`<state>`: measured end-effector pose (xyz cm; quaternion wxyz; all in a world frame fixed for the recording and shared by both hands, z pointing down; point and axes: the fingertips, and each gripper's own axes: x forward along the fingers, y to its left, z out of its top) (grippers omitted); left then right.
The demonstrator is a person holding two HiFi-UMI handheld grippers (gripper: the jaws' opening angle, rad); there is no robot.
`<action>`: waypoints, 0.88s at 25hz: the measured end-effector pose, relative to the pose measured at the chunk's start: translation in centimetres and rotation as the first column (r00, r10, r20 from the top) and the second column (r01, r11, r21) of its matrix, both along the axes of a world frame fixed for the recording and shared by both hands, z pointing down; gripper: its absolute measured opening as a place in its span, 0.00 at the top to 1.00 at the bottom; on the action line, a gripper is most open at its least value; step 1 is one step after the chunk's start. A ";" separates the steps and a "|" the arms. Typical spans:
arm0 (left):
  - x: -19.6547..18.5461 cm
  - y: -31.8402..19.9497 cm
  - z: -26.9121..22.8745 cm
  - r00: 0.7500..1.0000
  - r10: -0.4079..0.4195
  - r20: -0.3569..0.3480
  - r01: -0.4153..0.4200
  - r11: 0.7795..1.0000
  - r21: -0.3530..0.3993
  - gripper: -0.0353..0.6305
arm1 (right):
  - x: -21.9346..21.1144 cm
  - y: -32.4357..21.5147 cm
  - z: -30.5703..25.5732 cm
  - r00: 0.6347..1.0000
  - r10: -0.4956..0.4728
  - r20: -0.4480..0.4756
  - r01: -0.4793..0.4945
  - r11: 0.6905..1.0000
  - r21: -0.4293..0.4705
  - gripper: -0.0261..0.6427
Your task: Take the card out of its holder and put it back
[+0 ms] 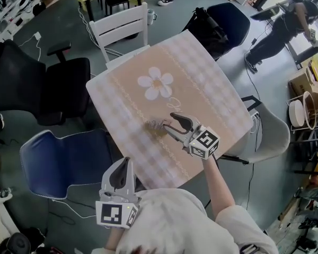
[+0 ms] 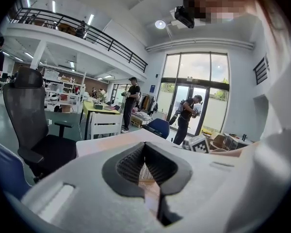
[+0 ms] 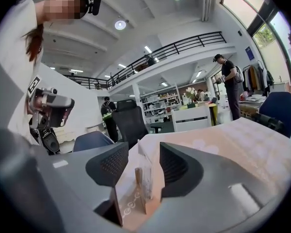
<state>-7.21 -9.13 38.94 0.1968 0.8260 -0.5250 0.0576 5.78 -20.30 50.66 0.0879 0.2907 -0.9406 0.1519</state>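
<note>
A small clear card holder [image 1: 156, 124] stands upright on the checked tablecloth [image 1: 201, 89] near the table's front half. In the right gripper view the holder [image 3: 145, 181] has a card in it and sits between the two jaws. My right gripper [image 1: 167, 121] [image 3: 143, 147] is open, with a gap between each pad and the holder. My left gripper [image 1: 122, 172] [image 2: 145, 145] is held off the table's near-left edge, shut with nothing between its jaws.
A white flower [image 1: 155, 82] is printed mid-cloth. Around the table stand a white chair [image 1: 119, 28], a black office chair [image 1: 37, 83], a blue chair [image 1: 63, 160] and a grey chair [image 1: 270, 136]. A person [image 1: 286, 25] stands at the far right.
</note>
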 end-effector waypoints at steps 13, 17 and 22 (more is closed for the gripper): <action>-0.1 -0.4 0.4 1.000 -0.003 -0.003 0.003 1.000 -0.014 0.95 | -1.0 -0.1 3.6 0.998 -0.051 -0.035 0.049 0.998 -0.037 0.89; -0.2 -0.4 0.4 1.000 -0.006 -0.002 0.006 1.000 -0.010 0.95 | -1.1 0.2 3.6 0.997 -0.061 -0.038 0.059 0.998 -0.036 0.90; -0.2 -0.3 0.3 1.000 -0.002 -0.002 0.002 1.000 -0.006 0.95 | -1.6 0.9 3.6 0.997 -0.063 -0.036 0.061 0.997 -0.039 0.93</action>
